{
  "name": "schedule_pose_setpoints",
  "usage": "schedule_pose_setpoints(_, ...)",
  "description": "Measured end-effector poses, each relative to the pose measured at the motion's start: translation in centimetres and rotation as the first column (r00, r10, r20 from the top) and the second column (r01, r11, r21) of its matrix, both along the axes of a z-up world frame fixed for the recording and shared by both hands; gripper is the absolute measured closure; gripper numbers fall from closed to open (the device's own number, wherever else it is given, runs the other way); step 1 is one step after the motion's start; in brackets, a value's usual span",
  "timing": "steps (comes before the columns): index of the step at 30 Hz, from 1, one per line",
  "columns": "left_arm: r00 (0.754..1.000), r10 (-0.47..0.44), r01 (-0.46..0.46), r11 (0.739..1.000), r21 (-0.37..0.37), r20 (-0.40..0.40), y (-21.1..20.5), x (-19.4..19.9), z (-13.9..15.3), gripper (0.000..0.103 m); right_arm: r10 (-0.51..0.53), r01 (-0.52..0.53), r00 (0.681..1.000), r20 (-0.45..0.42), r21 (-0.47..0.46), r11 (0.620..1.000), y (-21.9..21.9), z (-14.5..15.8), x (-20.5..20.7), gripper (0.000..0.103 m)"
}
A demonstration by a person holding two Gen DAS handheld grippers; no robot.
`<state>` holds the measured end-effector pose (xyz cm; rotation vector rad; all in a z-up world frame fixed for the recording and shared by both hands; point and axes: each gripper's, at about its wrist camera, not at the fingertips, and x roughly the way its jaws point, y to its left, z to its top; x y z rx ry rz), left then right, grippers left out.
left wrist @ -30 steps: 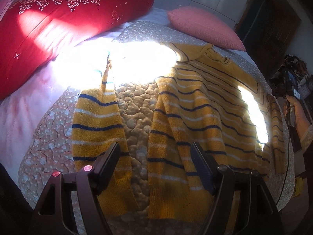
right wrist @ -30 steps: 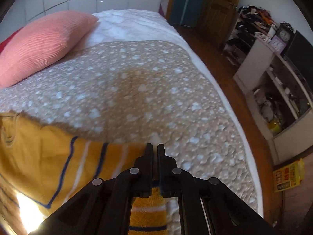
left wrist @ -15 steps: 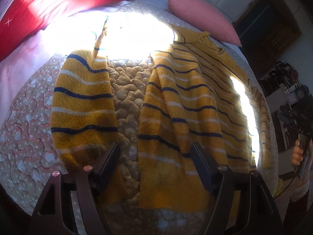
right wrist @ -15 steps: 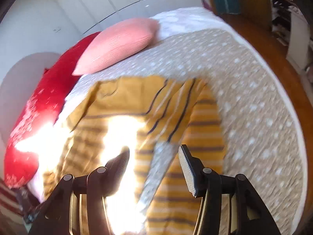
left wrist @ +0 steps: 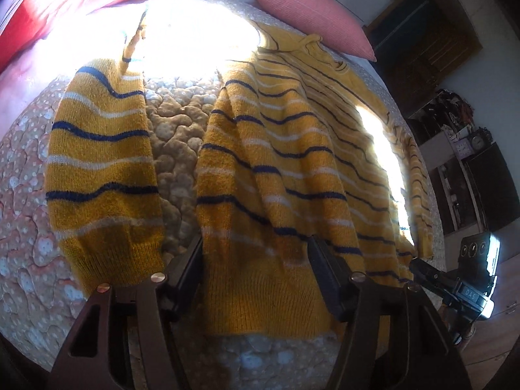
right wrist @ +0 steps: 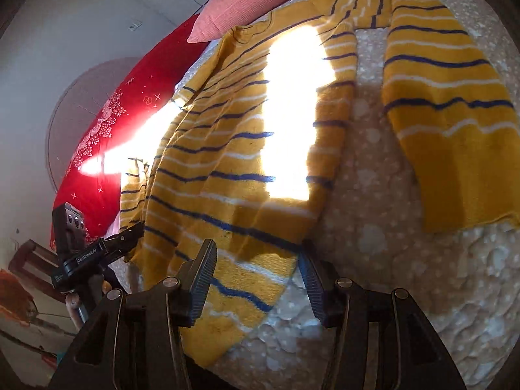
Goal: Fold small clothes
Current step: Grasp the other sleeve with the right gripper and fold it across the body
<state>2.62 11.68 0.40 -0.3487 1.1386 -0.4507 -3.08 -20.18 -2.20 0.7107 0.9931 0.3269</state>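
A yellow sweater (left wrist: 286, 149) with navy and white stripes lies spread flat on the quilted bed, both sleeves out to the sides. In the left wrist view my left gripper (left wrist: 255, 260) is open over the left part of the hem, with one sleeve (left wrist: 100, 169) to its left. In the right wrist view my right gripper (right wrist: 258, 269) is open over the hem's right corner, the other sleeve (right wrist: 445, 104) to its right. Each gripper shows in the other's view: the right one (left wrist: 451, 284), the left one (right wrist: 107, 247). Strong sun patches wash out parts of the sweater (right wrist: 227, 149).
The beige dotted quilt (left wrist: 175, 136) covers the bed. A pink pillow (left wrist: 308, 13) and a red pillow (left wrist: 65, 3) lie at the head. Shelves and a dark cabinet (left wrist: 481, 178) stand past the bed's right side. The bed's near edge is just under both grippers.
My right gripper has opened, let go of the sleeve, and swung round to the hem's right corner. My left gripper has come down closer to the hem.
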Motion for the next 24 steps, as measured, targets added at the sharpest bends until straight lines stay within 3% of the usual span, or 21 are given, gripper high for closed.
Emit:
schedule_pose_setpoints(4,1.000,0.014,-0.014,1.000,-0.022,-0.002,0.6,1.3,-0.1,0.040,0.000,-0.001,1.000,0.028,0.029,1.000,2.0,-0.5,0.8,0.045)
schedule_pose_setpoints(9,0.998,-0.046,0.043,0.994,0.098,0.033,-1.8,0.9,-0.1,0.040,-0.045,0.044,0.997,0.064,0.022,0.999,3.3,-0.7,-1.2,0.044)
schedule_pose_setpoints(10,0.998,-0.045,0.038,0.991,0.127,0.046,-2.2,0.5,-0.1,0.048,-0.060,0.059,0.996,0.073,0.019,0.998,3.4,-0.7,-1.8,0.045)
schedule_pose_setpoints(11,0.998,-0.037,0.028,0.987,0.159,0.053,-2.6,0.3,-0.1,0.069,-0.069,0.069,0.995,0.076,-0.001,0.998,3.6,-0.6,-2.0,0.052)
schedule_pose_setpoints(12,0.998,-0.036,0.028,0.986,0.163,0.045,-2.8,0.3,-0.2,0.077,-0.075,0.078,0.995,0.066,-0.036,0.996,3.8,-0.4,-1.9,0.061)
schedule_pose_setpoints(13,0.999,-0.027,0.023,0.991,0.131,0.029,-2.8,0.4,-0.2,0.088,-0.069,0.072,0.996,0.054,-0.052,0.996,3.8,-0.4,-1.6,0.088)
schedule_pose_setpoints(15,1.000,0.009,-0.010,0.992,0.124,0.013,-2.8,0.4,0.2,0.089,-0.058,0.059,0.998,0.032,-0.006,0.998,3.3,-0.6,-1.0,0.093)
schedule_pose_setpoints(20,0.996,0.035,-0.049,0.978,0.202,0.077,-3.8,-2.2,2.5,0.090,-0.055,0.053,0.997,0.049,0.040,0.998,2.0,-0.1,-2.5,0.093)
schedule_pose_setpoints(24,0.995,0.054,-0.068,0.981,0.180,0.079,-3.5,-5.3,3.7,0.090,-0.064,0.060,0.996,0.061,0.069,0.996,0.0,0.1,-5.2,0.094)
